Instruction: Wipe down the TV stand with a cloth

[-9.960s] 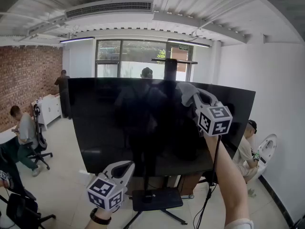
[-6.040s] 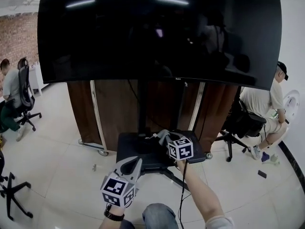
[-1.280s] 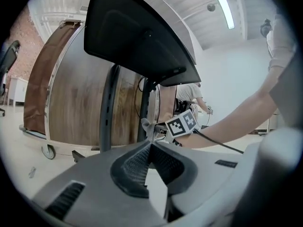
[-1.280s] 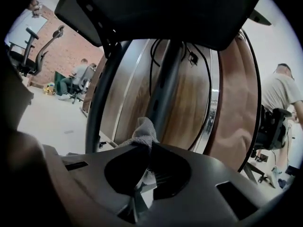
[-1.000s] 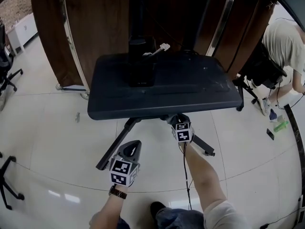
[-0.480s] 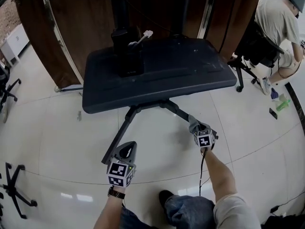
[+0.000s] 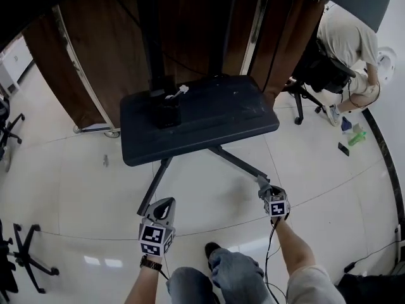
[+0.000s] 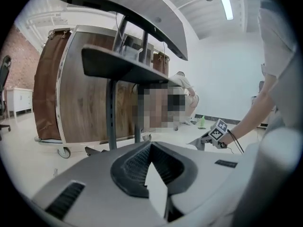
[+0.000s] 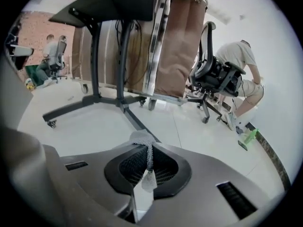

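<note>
Right gripper (image 7: pixel 268 194) clenched on a bunched grey cloth (image 9: pixel 141 137), low by the TV stand's front leg (image 7: pixel 243 165), about 5 o'clock from the shelf (image 7: pixel 209 122). Left gripper (image 8: pixel 150 150) closed on nothing, at 7 o'clock. Risk: only a thin fold looks pinched, so dragging along the leg could tug the cloth free.

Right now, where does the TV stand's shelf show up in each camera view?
Head view: shelf, upper centre, seen from above.
Left gripper view: shelf, upper left, seen from below.
Right gripper view: shelf, top left, seen from below.
Shared landmark: brown partition behind the stand.
</note>
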{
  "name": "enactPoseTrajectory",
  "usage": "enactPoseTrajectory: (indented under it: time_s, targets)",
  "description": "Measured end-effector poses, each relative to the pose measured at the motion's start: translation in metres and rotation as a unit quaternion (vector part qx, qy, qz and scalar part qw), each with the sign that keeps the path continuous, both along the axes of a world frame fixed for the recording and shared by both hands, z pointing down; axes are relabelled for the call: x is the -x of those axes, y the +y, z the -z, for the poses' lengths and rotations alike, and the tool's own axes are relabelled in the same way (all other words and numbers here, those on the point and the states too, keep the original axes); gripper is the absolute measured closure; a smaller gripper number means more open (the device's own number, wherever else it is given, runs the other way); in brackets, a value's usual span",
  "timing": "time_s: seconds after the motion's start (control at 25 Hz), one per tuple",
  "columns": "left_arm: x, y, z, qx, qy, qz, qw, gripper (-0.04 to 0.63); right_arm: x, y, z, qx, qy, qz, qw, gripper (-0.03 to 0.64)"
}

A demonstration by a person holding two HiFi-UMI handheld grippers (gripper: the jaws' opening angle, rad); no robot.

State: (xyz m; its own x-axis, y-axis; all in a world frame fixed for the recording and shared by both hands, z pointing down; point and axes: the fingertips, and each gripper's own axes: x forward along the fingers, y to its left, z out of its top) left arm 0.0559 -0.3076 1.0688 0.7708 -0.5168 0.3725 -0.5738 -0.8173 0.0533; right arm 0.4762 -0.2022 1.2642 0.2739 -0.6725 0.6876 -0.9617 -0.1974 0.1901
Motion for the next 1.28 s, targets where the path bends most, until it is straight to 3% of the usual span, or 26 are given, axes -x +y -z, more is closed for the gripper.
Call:
enactPoseTrajectory:
  time_s: [0.12,0.24,0.52,0.68,0.8,1.0,1.28]
  targets:
    - [-0.002,0.043,0.111,0.015,0.009,-0.007,0.9998,0.572,0.039,0.018,0.147,-0.064,-0.033,0.020,0.997,0.612]
    - [-0.005,0.091,0.249,0.016,0.019,-0.013,0.9996,0.572,0.086,0.052,0.326,-0.144,-0.067,0.043,0.986,0.612]
    - [0.019,0.218,0.595,-0.003,0.048,-0.008,0.9988,0.572,0.194,0.175,0.781,-0.308,-0.087,0.078,0.944,0.612]
    - [0.058,0.283,0.746,-0.028,0.074,0.019,0.9967,0.572,0.258,0.242,0.961,-0.383,-0.097,0.121,0.910,0.612]
    - [0.076,0.321,0.816,-0.057,0.088,0.042,0.9936,0.572,0.279,0.276,1.044,-0.422,-0.091,0.142,0.891,0.612]
    - [0.098,0.345,0.882,-0.105,0.117,0.099,0.9826,0.572,0.286,0.302,1.102,-0.457,-0.055,0.154,0.874,0.612]
    - [0.102,0.354,0.897,-0.116,0.117,0.129,0.9778,0.572,0.288,0.302,1.118,-0.473,-0.060,0.164,0.864,0.615]
